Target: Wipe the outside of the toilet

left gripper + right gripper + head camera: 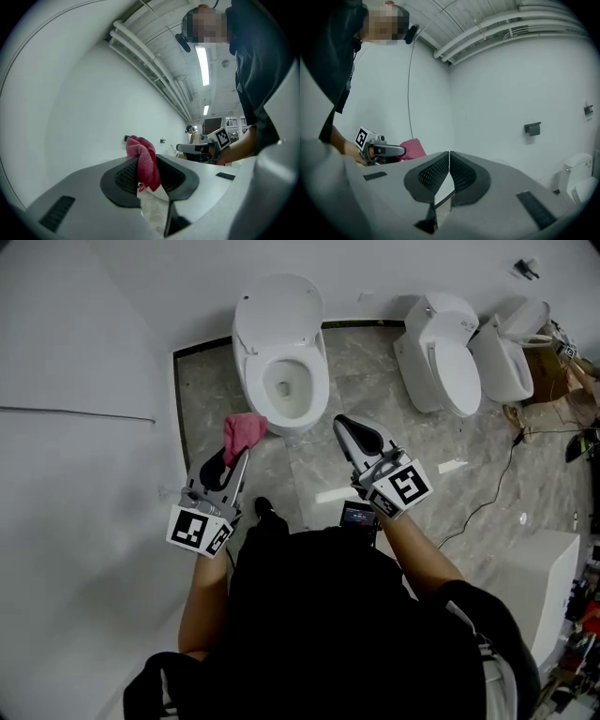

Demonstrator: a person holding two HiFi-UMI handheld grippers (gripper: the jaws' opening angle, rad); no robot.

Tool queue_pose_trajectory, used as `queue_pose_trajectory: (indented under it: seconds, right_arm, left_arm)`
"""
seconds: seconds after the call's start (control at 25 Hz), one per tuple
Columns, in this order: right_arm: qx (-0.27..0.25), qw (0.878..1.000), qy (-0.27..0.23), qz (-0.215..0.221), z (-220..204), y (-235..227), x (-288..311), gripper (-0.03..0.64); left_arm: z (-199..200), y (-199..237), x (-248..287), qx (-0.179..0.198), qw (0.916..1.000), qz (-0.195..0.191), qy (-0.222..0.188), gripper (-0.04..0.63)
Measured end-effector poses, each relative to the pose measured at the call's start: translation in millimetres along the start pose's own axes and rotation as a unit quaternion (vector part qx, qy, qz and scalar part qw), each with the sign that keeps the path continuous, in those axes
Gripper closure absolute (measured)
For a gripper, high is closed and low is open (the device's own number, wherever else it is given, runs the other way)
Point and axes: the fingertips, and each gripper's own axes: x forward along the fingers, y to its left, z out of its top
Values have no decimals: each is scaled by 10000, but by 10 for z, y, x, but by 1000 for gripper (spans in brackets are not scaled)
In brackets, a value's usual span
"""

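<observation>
Head view, steeply down: a person in a dark top stands on a grey marbled floor (375, 362), a gripper in each hand, facing a white toilet (314, 367). It sits near the floor's far left corner, against the wall, lid up and bowl open. The left gripper (240, 454) pinches a pink cloth (244, 430) just beside the bowl's front left rim. Whether cloth and porcelain touch cannot be told from above, and the cloth covers the fingertips there. In the left gripper view its dark ribbed fingers (124, 176) are pressed onto the bunched cloth, which pokes up above them. The right gripper (343, 421) is held near the bowl's front right, apart from it. The right gripper view shows its fingers (433, 176) pressed together with nothing between them. The toilet's outer base is largely hidden under its own rim. Two further toilets (441, 357) stand along the floor's far edge to the right, the last one partly cut off by clutter. A thin cable (487, 495) trails over the floor's right side. A small dark fitting (533, 128) on the wall is too small to identify.
</observation>
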Motion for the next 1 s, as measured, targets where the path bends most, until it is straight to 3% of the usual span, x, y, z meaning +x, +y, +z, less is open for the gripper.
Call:
queue_pose_trajectory:
  seconds: [0.2,0.48,0.72,1.0]
  right_arm:
    - [5,9999,49,-119,-206,-273,-838,583]
    - [131,9972,64,-734,-547,-486,-1787,583]
    - [241,9960,386,-762,-815,-342,-1974,584]
    - [132,9914,574,-1169,-884,-422,-2094,584]
  left_arm:
    - [-148,-732,238,165,9997,63,197,495]
    - [-495,-1602,166,173,9959,736,493,494]
    - [-607,-1710,-22,350,9874,1334,779,494]
    - [-474,-1477,-111,565,9801,1827,524,494]
